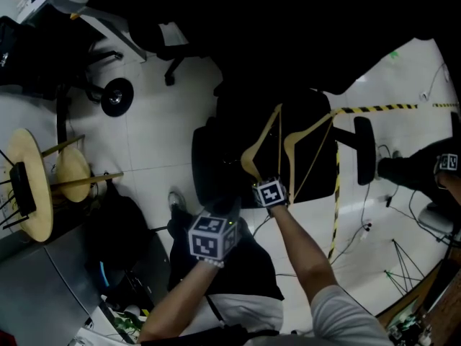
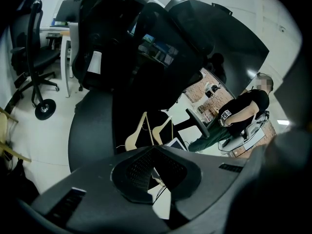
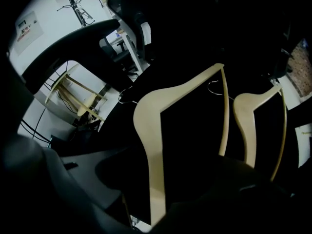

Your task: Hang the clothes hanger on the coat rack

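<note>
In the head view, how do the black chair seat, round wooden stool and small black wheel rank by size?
Black chair seat, then round wooden stool, then small black wheel. Each lies at a different distance, so true sizes stay unsure.

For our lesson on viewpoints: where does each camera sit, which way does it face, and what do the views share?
Head view: on the person's head, looking steeply down at the chair; forearms, left tongs and right tongs show.
Left gripper view: on the left tongs, facing the chair; its shut jaws show.
Right gripper view: on the right tongs, facing the nearer hanger between its open jaws.
Shared: all three show both wooden hangers.
</note>
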The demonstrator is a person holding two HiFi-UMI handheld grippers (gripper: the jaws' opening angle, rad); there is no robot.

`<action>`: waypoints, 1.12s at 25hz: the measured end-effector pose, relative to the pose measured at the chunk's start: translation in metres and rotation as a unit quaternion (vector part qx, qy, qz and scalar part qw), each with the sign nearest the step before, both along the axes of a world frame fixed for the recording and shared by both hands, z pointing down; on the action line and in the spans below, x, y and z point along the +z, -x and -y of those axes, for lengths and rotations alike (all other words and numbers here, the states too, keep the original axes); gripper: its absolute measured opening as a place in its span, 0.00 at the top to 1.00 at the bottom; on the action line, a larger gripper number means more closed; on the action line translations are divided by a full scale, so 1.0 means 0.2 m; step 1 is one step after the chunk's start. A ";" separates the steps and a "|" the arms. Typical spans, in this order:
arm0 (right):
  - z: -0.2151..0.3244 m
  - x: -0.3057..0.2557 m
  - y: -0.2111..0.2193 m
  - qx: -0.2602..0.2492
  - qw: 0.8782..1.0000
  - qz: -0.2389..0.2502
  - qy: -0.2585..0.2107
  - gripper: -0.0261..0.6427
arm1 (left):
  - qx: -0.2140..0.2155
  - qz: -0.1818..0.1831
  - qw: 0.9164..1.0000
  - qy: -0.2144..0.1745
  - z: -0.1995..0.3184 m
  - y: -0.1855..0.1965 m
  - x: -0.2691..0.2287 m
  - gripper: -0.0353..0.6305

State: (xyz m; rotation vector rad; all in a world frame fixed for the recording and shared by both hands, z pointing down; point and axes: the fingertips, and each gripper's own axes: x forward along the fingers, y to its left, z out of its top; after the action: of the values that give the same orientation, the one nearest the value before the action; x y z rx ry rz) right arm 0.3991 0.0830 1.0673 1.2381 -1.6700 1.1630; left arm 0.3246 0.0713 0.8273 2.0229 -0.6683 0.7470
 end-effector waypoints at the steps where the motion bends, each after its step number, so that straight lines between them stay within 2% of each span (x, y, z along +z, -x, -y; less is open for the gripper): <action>1: 0.00 0.00 0.01 -0.003 1.000 -0.004 -0.004 0.61 | -0.001 0.000 1.000 0.001 0.00 0.00 0.00 0.96; 4: 0.00 -0.01 0.01 -0.021 0.999 -0.019 -0.024 0.64 | -0.005 0.000 1.000 0.002 0.01 0.00 0.01 0.96; 7: 0.00 -0.02 0.03 -0.038 0.999 -0.021 -0.029 0.77 | -0.003 0.000 1.000 0.002 0.00 0.01 0.00 0.96; 11: -0.01 -0.04 0.03 -0.043 0.999 -0.025 -0.017 0.78 | -0.005 0.004 1.000 0.003 0.00 0.05 -0.01 0.96; 14: -0.01 -0.13 0.02 -0.037 0.999 -0.016 -0.029 0.78 | -0.010 0.004 1.000 -0.007 0.02 0.09 -0.05 0.96; 18: -0.01 -0.29 0.03 0.004 0.998 0.034 -0.044 0.79 | -0.014 0.006 1.000 -0.010 0.04 0.15 -0.10 0.96; 22: 0.03 -0.50 0.02 0.067 0.992 0.088 -0.067 0.79 | -0.010 0.005 1.000 -0.017 0.06 0.18 -0.18 0.96; 28: -0.01 -0.87 -0.02 0.157 0.964 0.185 -0.109 0.79 | 0.007 -0.004 0.999 -0.042 0.10 0.17 -0.34 0.96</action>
State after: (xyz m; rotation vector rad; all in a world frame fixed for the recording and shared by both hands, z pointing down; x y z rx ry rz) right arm 0.4031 0.0850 0.8924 1.5383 -1.9659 1.5074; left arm 0.2908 0.0508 0.7587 2.1075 -0.6914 0.7300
